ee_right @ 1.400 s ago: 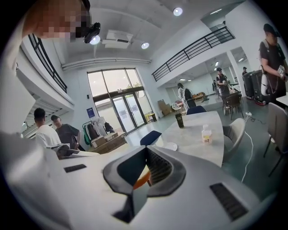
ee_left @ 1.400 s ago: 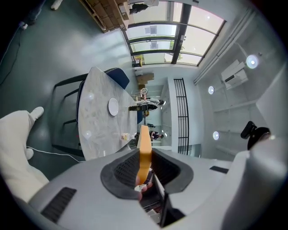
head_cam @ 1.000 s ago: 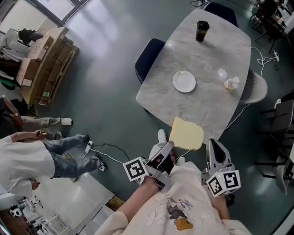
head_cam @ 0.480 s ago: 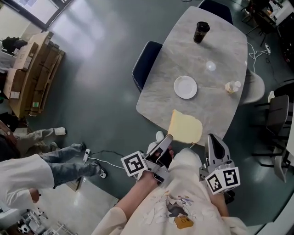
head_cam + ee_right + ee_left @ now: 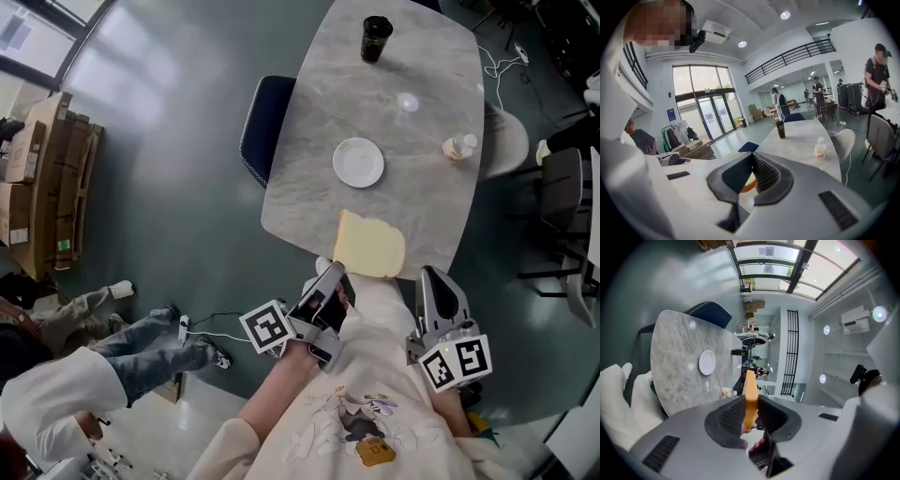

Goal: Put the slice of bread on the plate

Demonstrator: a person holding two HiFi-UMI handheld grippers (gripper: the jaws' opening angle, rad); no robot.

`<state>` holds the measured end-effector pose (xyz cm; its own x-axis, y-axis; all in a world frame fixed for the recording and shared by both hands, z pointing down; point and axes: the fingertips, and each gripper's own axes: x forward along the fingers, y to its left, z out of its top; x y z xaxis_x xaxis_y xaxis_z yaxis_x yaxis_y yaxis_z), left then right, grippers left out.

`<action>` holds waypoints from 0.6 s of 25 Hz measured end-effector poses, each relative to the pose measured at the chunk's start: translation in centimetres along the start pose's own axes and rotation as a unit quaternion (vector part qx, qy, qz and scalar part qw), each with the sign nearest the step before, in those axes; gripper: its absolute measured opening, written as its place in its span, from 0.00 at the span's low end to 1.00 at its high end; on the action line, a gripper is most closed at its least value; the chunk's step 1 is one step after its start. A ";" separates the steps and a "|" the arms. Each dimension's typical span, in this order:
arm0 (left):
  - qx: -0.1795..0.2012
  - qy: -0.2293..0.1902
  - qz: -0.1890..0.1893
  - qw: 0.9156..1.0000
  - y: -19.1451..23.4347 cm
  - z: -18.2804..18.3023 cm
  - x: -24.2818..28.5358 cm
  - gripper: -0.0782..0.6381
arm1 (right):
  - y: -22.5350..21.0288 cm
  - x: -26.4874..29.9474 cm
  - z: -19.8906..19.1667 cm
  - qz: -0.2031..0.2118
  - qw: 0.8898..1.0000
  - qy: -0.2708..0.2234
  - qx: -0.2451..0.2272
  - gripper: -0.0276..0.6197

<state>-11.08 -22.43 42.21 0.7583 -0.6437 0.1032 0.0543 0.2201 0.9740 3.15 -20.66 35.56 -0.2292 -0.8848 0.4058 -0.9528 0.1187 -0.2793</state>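
One slice of bread (image 5: 368,246) (image 5: 750,399) is held up in the air, clamped at its near edge between the jaws of the left gripper (image 5: 336,274) (image 5: 750,411). In the head view it shows over the near edge of the marble table (image 5: 309,187). A white plate (image 5: 358,162) (image 5: 707,362) sits farther in, near the table's middle, apart from the bread. Beyond it stand a dark cup (image 5: 376,38) and a small bottle (image 5: 458,146). The right gripper (image 5: 441,281) (image 5: 751,176) is just beside the bread, its jaws together at the tips, gripping nothing. A blue chair (image 5: 255,127) stands at the table's left side.
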 end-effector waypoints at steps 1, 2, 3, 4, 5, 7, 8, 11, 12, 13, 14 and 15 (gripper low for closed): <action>0.004 0.004 0.002 1.000 0.1 0.1 0.4 0.24 | -0.2 0.2 0.1 -0.002 1.000 -0.002 0.001 0.05; 0.007 0.008 0.004 1.000 0.2 0.3 0.8 0.24 | -0.5 0.4 0.2 -0.004 1.000 -0.004 0.002 0.05; 0.011 0.011 0.005 1.000 0.2 0.6 1.4 0.24 | -0.7 0.6 0.3 -0.005 1.000 -0.006 0.004 0.05; 0.013 0.013 0.006 1.000 0.3 0.9 2.0 0.24 | -1.0 0.9 0.3 -0.007 1.000 -0.007 0.006 0.05; 0.016 0.015 0.007 1.000 0.5 1.3 2.6 0.24 | -1.4 1.3 0.2 -0.009 1.000 -0.007 0.008 0.05; 0.022 0.019 0.013 0.999 1.4 2.2 4.0 0.24 | -2.3 2.0 -0.1 -0.012 1.000 -0.005 0.011 0.05; 0.025 0.021 0.016 0.999 1.9 2.7 4.8 0.24 | -2.7 2.5 -0.3 -0.012 1.000 -0.004 0.011 0.05; 0.038 0.023 0.017 0.999 2.3 4.0 6.9 0.24 | -3.1 3.7 -0.4 -0.004 1.000 -0.001 -0.001 0.05; 0.040 0.025 0.015 0.999 2.1 4.1 7.1 0.24 | -2.7 3.6 -0.4 0.001 1.000 0.001 -0.008 0.05; 0.041 0.028 0.014 0.999 1.9 4.0 7.1 0.24 | -2.2 3.5 -0.4 0.006 1.000 0.005 -0.016 0.05; 0.042 0.030 0.013 0.999 1.7 3.9 7.1 0.24 | -1.6 3.2 -0.4 0.013 1.000 0.009 -0.024 0.05; 0.043 0.033 0.013 0.998 1.5 3.8 7.0 0.24 | -1.0 3.0 -0.5 0.020 0.999 0.012 -0.032 0.05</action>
<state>-8.16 -29.35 45.12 0.7996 -0.5888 0.1180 -0.0203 0.1698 0.9853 3.31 -23.23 37.48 -0.2709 -0.8677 0.4167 -0.9534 0.1823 -0.2402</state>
